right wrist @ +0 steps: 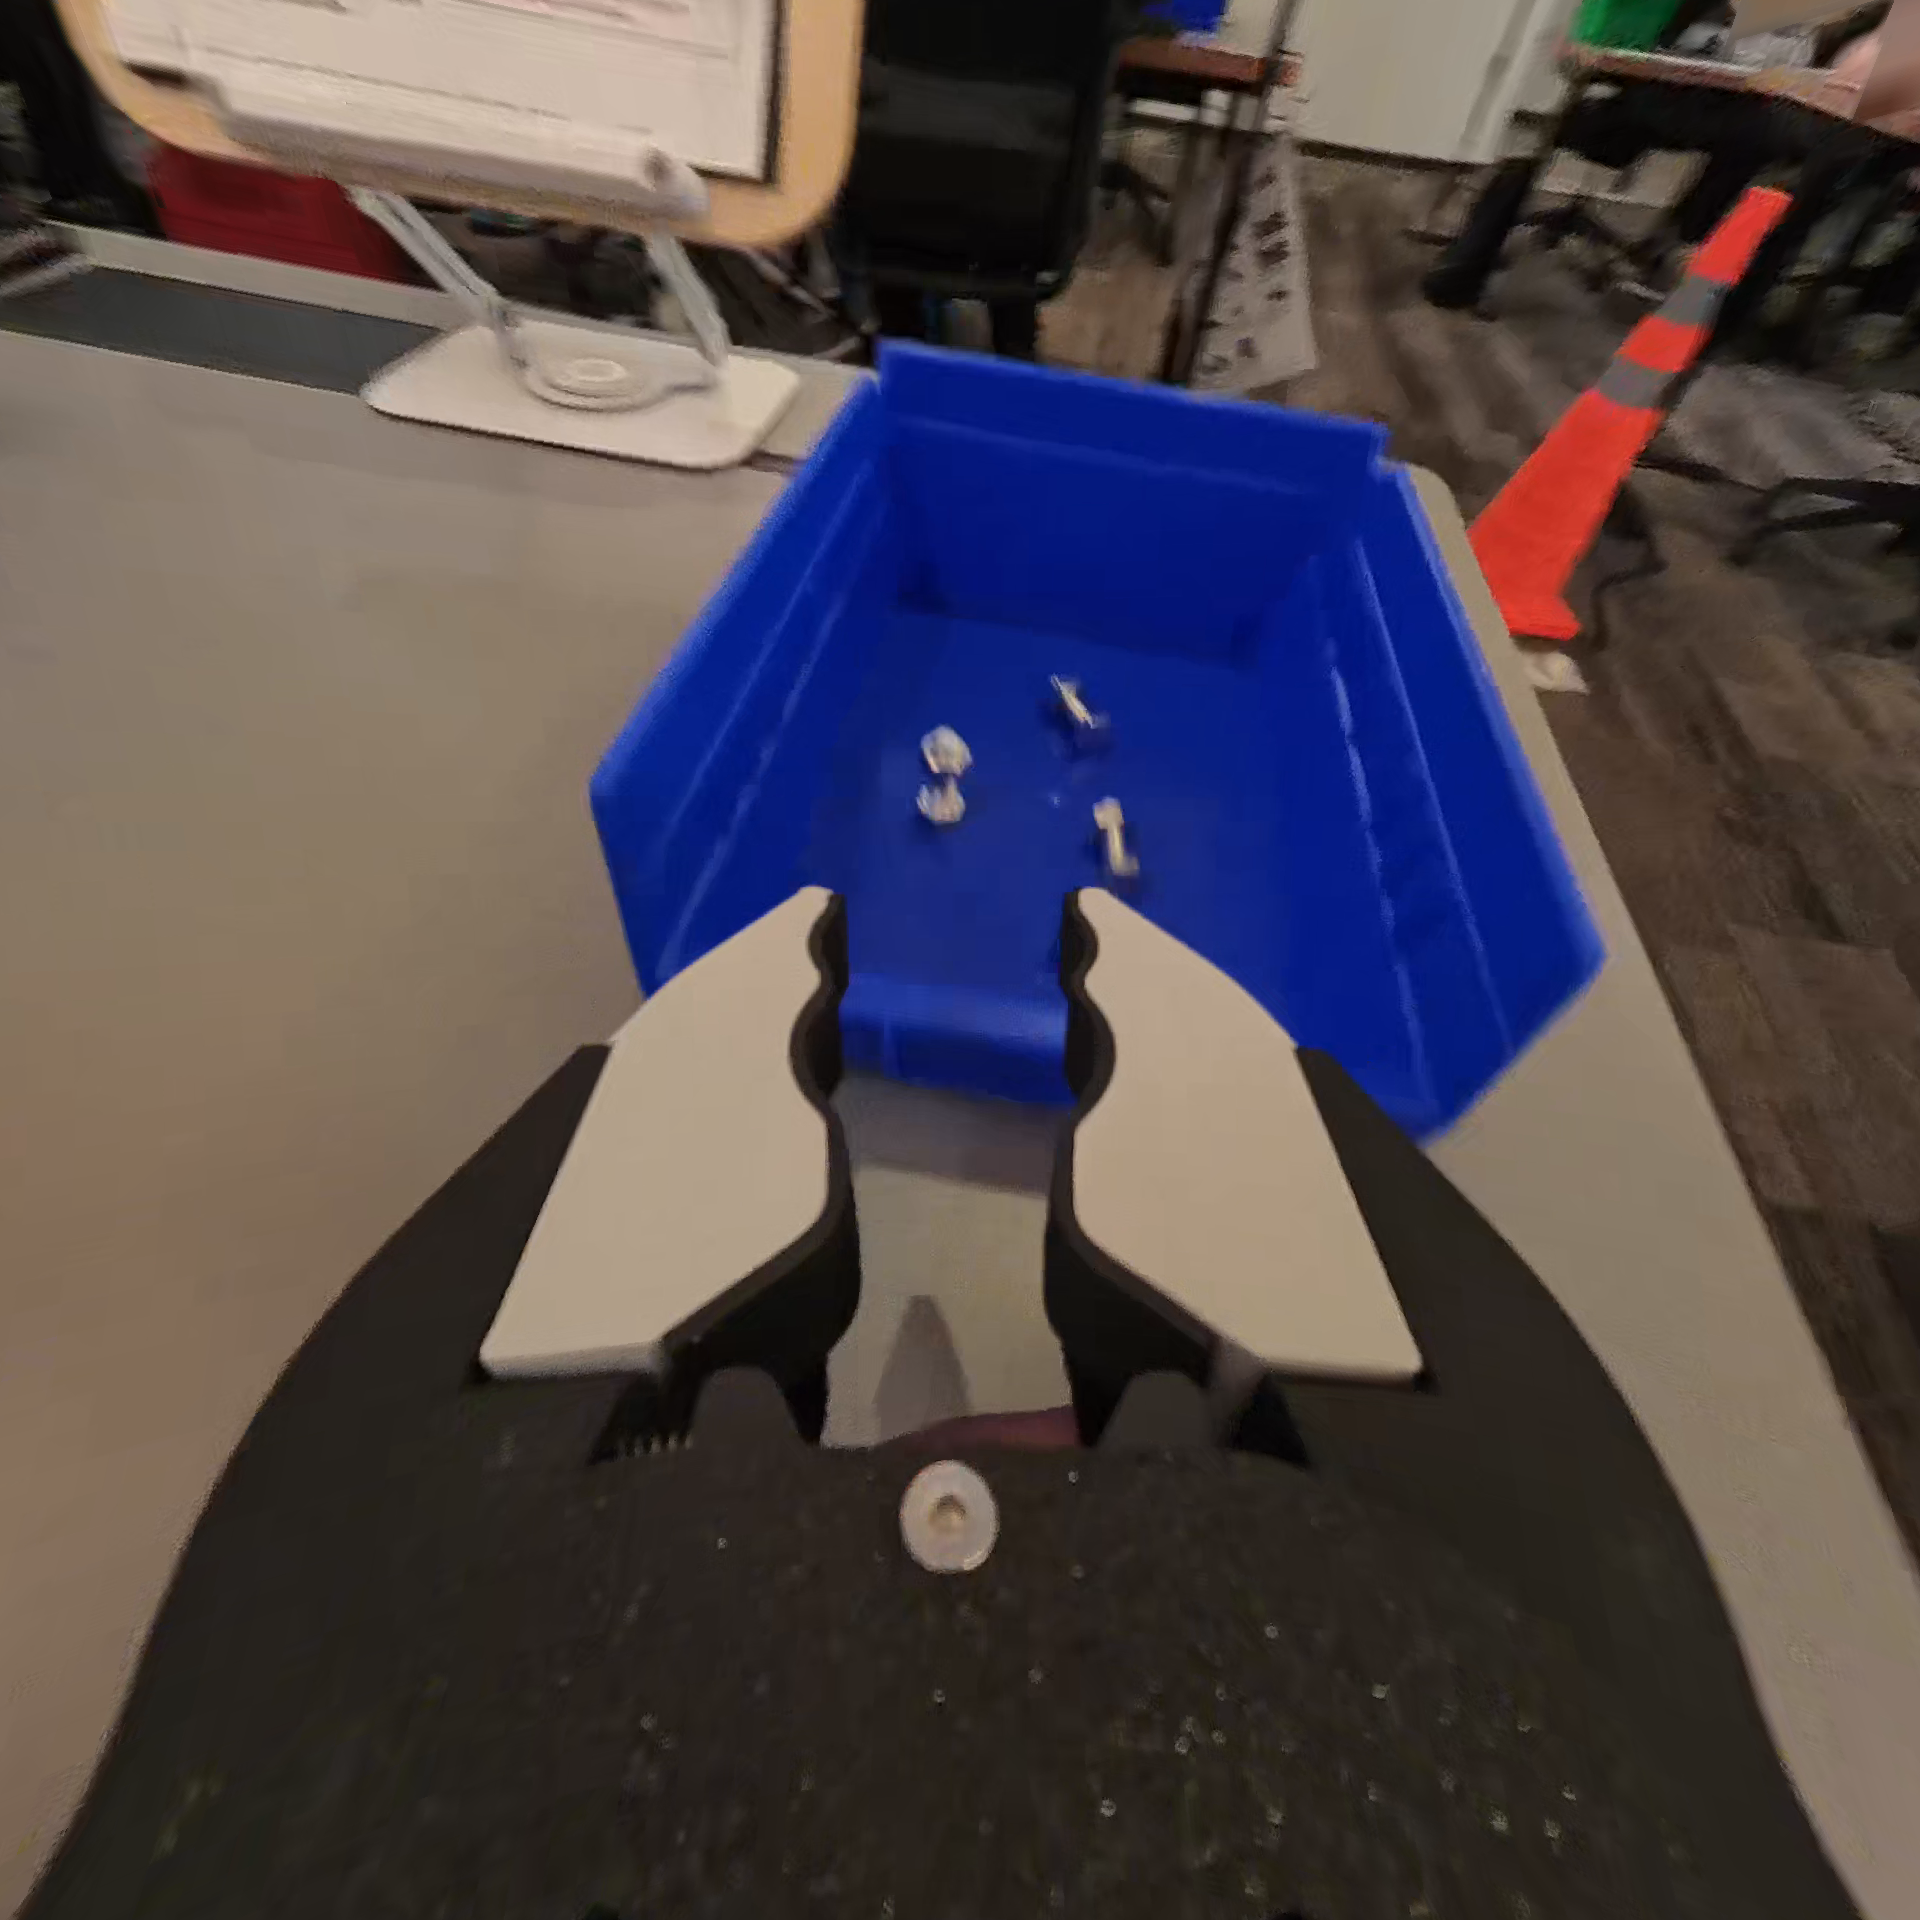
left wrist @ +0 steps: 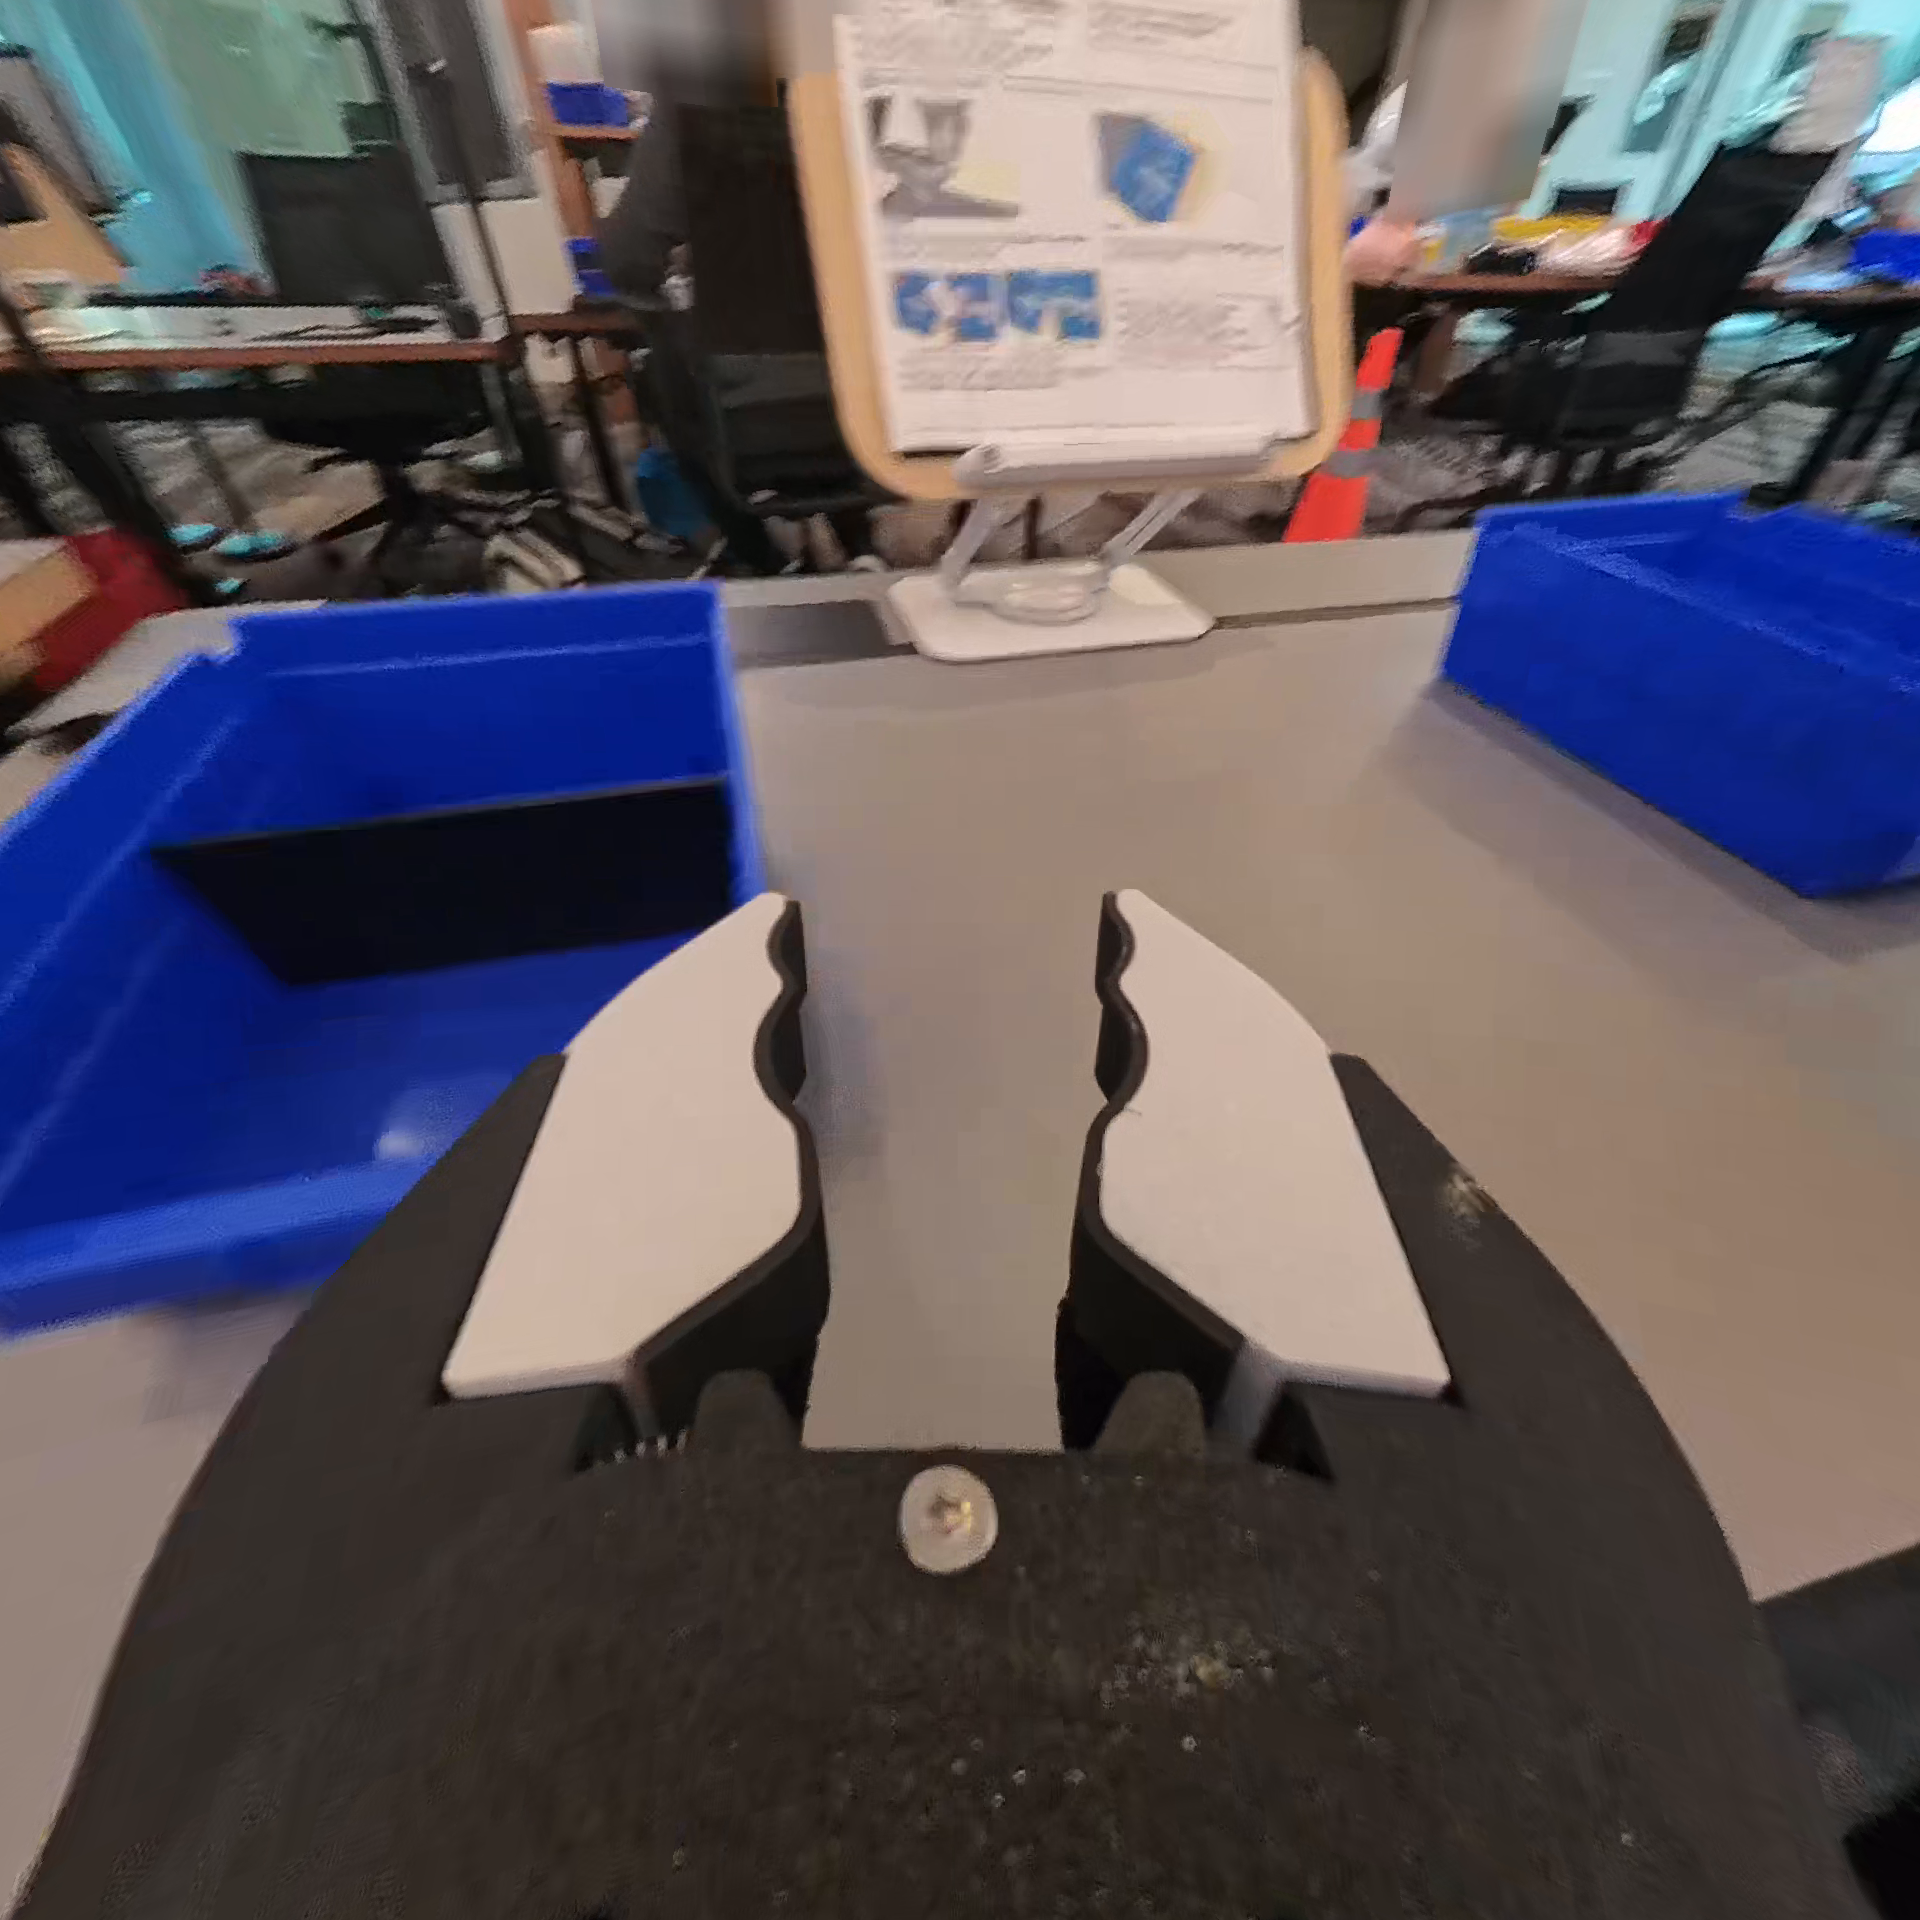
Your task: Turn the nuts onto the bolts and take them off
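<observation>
In the right wrist view a blue bin sits on the grey table and holds several small silver bolts and nuts: two pieces at the left and two bolts at the right. They are blurred. My right gripper is open and empty, above the bin's near edge. My left gripper is open and empty over bare table, just right of a second blue bin with a black divider. I see nothing in that bin's visible part.
A document stand with printed sheets stands at the table's back on a white base. The right bin also shows in the left wrist view. An orange cone stands on the floor past the table's right edge. My right fingertips sit around 50 centimeters from my left ones.
</observation>
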{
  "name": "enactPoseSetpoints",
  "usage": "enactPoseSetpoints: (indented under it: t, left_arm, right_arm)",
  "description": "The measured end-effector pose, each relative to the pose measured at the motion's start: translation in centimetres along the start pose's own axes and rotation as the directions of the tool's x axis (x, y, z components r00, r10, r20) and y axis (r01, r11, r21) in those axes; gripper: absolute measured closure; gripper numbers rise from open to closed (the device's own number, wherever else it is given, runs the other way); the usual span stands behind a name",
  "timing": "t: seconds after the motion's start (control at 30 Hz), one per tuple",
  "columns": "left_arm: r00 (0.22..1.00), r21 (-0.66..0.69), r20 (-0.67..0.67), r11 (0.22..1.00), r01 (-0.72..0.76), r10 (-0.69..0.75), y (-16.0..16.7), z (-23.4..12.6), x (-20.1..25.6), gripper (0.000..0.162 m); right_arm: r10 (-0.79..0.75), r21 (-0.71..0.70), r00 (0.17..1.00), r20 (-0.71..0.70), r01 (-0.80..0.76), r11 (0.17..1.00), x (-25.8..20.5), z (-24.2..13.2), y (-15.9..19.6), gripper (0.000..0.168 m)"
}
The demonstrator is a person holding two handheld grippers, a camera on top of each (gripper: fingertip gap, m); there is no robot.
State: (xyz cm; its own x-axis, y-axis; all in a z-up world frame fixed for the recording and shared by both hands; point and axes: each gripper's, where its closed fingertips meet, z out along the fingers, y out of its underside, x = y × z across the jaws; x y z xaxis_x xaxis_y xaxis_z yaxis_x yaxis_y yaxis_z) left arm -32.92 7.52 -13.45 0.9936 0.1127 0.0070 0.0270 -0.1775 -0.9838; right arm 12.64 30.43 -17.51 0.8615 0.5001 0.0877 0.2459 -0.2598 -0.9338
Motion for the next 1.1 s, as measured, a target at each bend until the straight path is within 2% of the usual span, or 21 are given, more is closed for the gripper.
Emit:
enactPoseSetpoints:
  t: [0.1,0.27,0.33,0.47,1.0,1.1]
  left_arm:
    - [0.996,-0.105,0.083,0.994,-0.017,0.026,3.8,-1.7,-3.1,0.108]
    - [0.995,-0.166,0.082,0.984,0.062,-0.049,8.1,-3.1,-4.9,0.109]
    - [0.997,-0.149,0.059,0.987,0.056,-0.047,7.4,-3.1,-4.6,0.109]
    - [0.992,-0.152,0.118,0.988,-0.031,0.05,7.6,-3.3,-5.0,0.112]
    - [0.983,-0.21,0.169,0.977,-0.032,0.068,8.6,-3.0,-5.7,0.109]
    - [0.98,-0.194,0.179,0.98,-0.049,0.084,8.0,-2.7,-5.3,0.111]
  right_arm:
    - [0.054,0.001,0.997,-0.053,-0.054,0.999,-0.9,-1.7,3.3,0.129]
    - [0.005,0.075,0.997,-0.077,0.001,0.997,-1.4,-3.5,4.2,0.125]
    - [0.014,0.083,0.999,-0.052,-0.01,0.997,-1.7,-3.5,4.2,0.124]
    - [0.047,0.089,0.999,-0.009,-0.046,0.995,-2.1,-3.7,4.2,0.123]
    - [0.037,0.068,0.999,0.04,-0.039,0.997,-2.9,-3.0,4.4,0.123]
    - [0.063,0.065,0.997,0.045,-0.066,0.996,-2.5,-3.0,4.4,0.123]
